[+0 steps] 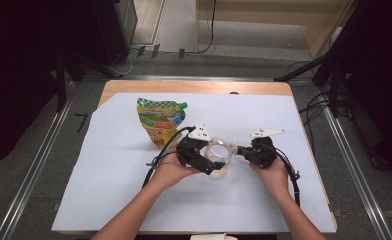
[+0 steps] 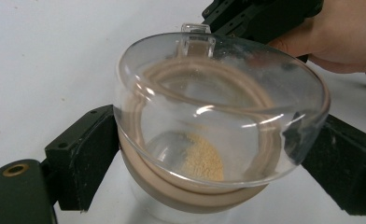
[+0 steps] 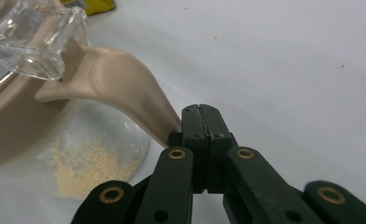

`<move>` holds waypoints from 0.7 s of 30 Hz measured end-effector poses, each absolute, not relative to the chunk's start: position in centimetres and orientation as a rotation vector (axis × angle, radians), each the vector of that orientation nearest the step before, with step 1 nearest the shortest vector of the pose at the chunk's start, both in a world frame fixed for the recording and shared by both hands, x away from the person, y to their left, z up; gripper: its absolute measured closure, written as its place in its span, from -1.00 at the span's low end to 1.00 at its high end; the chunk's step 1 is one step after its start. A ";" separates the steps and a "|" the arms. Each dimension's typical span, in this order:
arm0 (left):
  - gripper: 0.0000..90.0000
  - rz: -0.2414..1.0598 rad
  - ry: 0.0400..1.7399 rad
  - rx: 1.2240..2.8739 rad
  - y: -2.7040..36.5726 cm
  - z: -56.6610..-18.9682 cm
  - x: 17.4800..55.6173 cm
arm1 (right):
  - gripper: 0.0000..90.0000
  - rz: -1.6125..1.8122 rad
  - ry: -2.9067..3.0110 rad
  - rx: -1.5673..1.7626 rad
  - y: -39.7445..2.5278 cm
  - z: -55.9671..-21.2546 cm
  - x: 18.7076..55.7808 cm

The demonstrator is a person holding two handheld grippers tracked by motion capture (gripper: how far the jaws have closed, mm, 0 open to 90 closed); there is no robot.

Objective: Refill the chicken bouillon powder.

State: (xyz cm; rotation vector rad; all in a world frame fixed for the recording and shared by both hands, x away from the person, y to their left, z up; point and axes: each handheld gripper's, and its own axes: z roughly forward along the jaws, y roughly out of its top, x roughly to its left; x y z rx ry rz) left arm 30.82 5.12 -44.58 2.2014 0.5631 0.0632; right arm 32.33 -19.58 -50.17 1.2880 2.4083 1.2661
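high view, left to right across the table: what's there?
Green-and-yellow pouch → left gripper → clear jar → right gripper, all on the pale sheet.

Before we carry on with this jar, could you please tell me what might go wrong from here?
1. The left gripper clamps the clear glass jar with smooth walls; it may slip or tip.
2. The right gripper pinches just the tip of the beige rubber seal tab; it could pull free.
3. A jolt could scatter the yellowish powder onto the white table sheet.

Green-and-yellow pouch (image 1: 161,121) upright on white sheet (image 1: 109,165) over wooden table (image 1: 134,86)
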 end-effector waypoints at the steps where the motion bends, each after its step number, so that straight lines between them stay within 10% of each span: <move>1: -0.78 0.059 0.561 2.206 5.1 -44.5 30.9 | 1.00 1.266 2.408 1.286 -19.6 -50.2 32.3; 15: -0.77 0.087 0.535 2.219 4.6 -43.2 30.9 | 1.00 1.267 2.403 1.279 -19.6 -50.0 31.9; 21: -0.27 0.055 0.512 2.197 4.3 -42.4 30.6 | 1.00 1.267 2.396 1.281 -19.7 -49.9 31.6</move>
